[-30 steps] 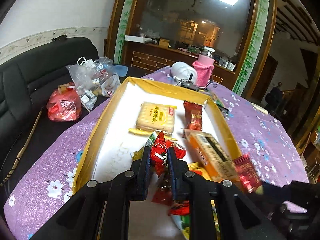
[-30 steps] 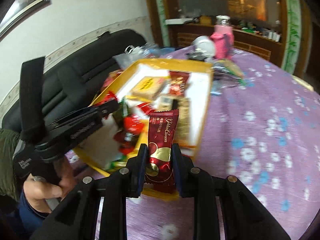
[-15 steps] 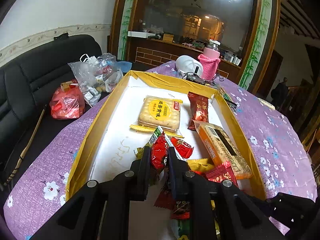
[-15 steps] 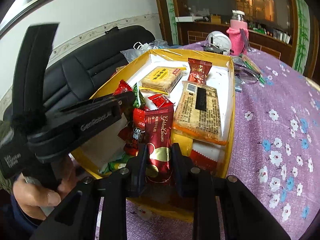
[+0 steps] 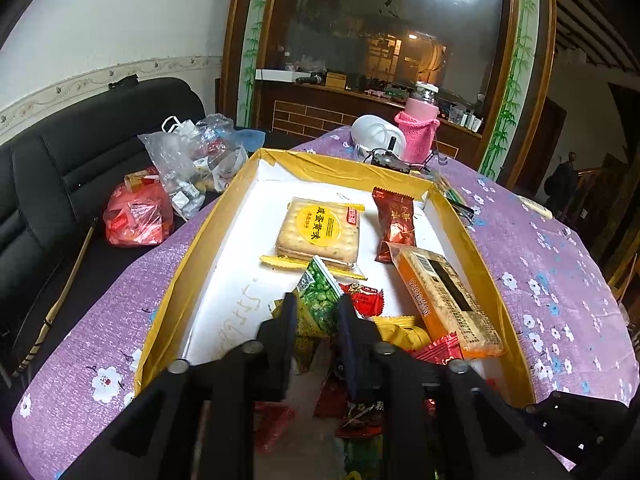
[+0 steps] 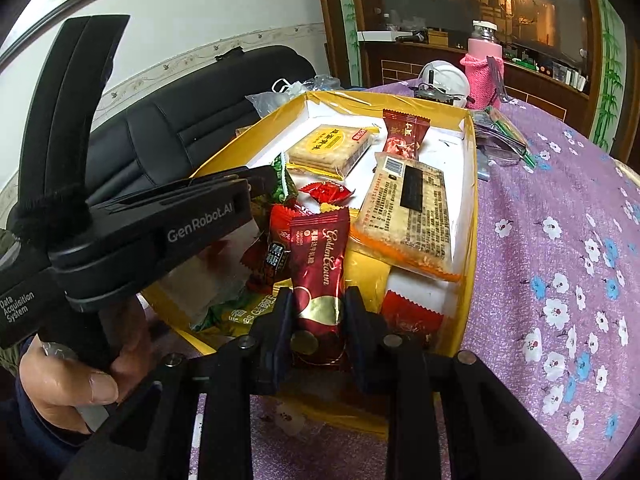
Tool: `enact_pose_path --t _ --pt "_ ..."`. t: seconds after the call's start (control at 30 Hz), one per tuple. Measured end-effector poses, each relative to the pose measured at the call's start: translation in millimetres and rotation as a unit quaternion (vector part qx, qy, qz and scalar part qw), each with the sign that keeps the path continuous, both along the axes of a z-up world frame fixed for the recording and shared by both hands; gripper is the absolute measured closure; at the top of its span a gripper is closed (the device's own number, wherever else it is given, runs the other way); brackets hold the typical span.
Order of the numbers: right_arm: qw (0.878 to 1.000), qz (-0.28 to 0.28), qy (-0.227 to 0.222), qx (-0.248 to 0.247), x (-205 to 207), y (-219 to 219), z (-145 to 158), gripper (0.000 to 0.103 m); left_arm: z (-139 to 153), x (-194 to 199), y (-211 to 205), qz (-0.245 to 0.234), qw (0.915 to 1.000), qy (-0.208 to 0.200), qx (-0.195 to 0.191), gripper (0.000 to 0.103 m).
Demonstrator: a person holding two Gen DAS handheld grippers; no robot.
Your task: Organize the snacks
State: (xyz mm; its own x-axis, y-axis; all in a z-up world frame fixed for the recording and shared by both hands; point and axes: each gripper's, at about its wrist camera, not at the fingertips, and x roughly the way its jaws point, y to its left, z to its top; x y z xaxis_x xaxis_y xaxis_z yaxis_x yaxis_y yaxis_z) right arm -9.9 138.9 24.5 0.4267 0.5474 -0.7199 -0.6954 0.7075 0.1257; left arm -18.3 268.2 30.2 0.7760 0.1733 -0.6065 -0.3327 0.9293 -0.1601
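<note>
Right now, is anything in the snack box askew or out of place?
Yes. The long cracker pack lies tilted, propped on wrappers, and small snacks are jumbled at the near end of the yellow box. Nothing looks spilled or torn.

Left gripper (image 5: 317, 314) pointed forward over the yellow box (image 5: 180, 292), jaws a narrow gap apart, clamped on the green snack packet (image 5: 320, 300) standing upright between the fingers. In the right wrist view, seen from the side at the left, body held in a bare hand (image 6: 68, 376) with thumb wrapped round the handle. Right gripper (image 6: 319, 308) low at the box's near edge, jaws pinched on the lower end of the dark red Golden Crown wrapper (image 6: 320, 264), packet pointing up and away.
</note>
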Motion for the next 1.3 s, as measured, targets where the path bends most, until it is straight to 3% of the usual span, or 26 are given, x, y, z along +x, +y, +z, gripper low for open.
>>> enact_pose_path --t 0.07,0.27,0.37,0.53,0.67,0.97,1.13,1.3 --pt "1.000 -0.001 0.000 0.000 0.2 -0.3 0.1 0.074 1.2 -2.0 -0.5 0.001 1.0000 -0.006 0.003 0.061" --pt "1.000 -0.004 -0.017 -0.009 -4.6 0.0 3.4 0.065 4.2 -3.9 -2.1 -0.001 0.9998 -0.016 0.010 0.060" --pt "0.999 -0.005 -0.031 -0.014 -9.6 -0.9 7.8 0.061 5.1 -5.0 -1.8 0.003 0.9997 -0.020 0.011 0.050" --pt "0.999 -0.010 -0.048 -0.013 -15.4 -7.0 20.4 0.054 7.6 -8.1 -1.9 0.006 0.9994 -0.030 0.014 0.044" --pt "0.998 -0.025 -0.056 -0.006 -16.2 -21.7 31.2 0.033 9.7 -10.3 -2.3 0.011 0.9990 -0.037 0.020 0.034" --pt "0.997 -0.037 -0.071 0.010 -25.5 -63.3 32.9 0.022 13.2 -13.1 -6.5 0.011 0.9983 -0.046 0.033 0.025" --pt "0.997 -0.003 -0.076 0.019 -35.4 -58.3 31.6 0.022 12.9 -12.2 -8.5 0.017 0.9982 -0.043 0.040 0.025" --pt "0.997 0.003 -0.076 0.016 -36.3 -56.6 26.1 0.021 14.1 -12.8 -12.2 0.020 0.9974 -0.047 0.050 0.017"
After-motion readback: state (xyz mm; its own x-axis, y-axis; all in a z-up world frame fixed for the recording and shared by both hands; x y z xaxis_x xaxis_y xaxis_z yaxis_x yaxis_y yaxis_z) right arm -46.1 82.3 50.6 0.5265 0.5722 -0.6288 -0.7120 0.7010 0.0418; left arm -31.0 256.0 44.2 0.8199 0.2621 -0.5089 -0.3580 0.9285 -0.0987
